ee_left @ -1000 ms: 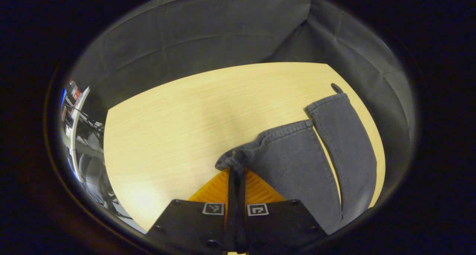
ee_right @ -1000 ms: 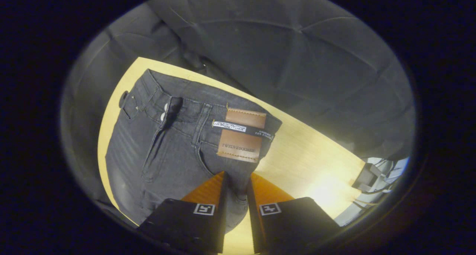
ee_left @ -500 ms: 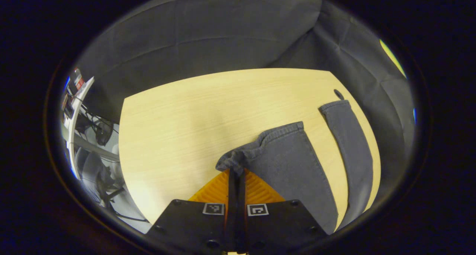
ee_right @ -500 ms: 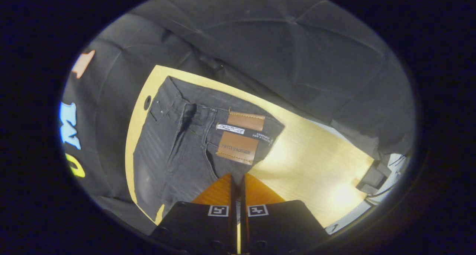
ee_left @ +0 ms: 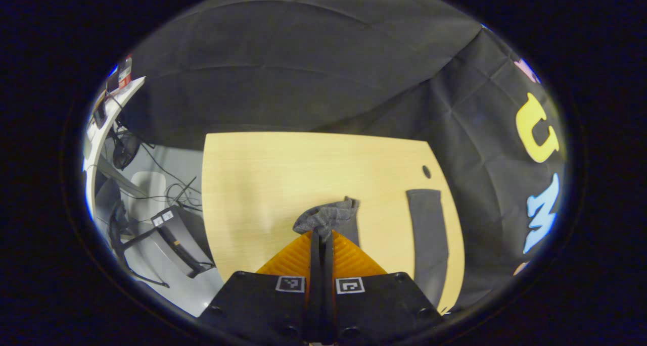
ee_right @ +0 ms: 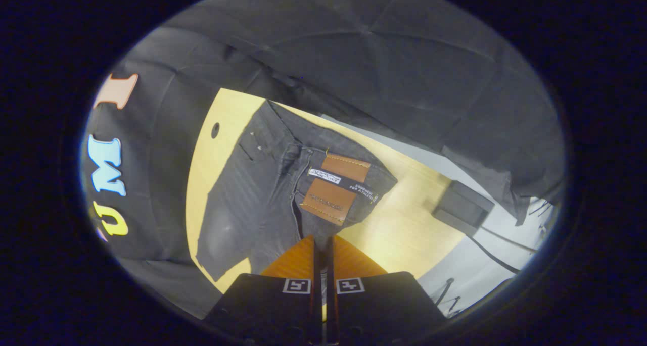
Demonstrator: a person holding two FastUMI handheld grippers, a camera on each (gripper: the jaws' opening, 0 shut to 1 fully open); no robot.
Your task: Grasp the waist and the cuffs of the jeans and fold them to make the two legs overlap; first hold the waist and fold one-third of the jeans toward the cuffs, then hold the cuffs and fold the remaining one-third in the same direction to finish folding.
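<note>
The dark grey jeans (ee_right: 252,194) hang partly lifted over the pale wooden table (ee_right: 404,230) in the right gripper view. Their waist with a brown leather patch (ee_right: 336,187) faces the camera. My right gripper (ee_right: 322,241) is shut on the waist fabric just below that patch. In the left gripper view my left gripper (ee_left: 322,232) is shut on the bunched cuff (ee_left: 326,217) of one leg, held above the table (ee_left: 273,184). The other leg (ee_left: 427,230) lies flat on the table to the right, near the edge.
A small round hole (ee_left: 426,171) marks the table corner beside the flat leg. Off the table's left edge, on the floor, sit a dark box on a stand (ee_left: 177,235) and cables. A black box (ee_right: 462,207) lies on the floor beyond the table's edge.
The right gripper's fingers closed on the waist fabric. Both grippers then rose, so the table looks smaller and farther. The held cuff came up and the gap to the other leg widened.
</note>
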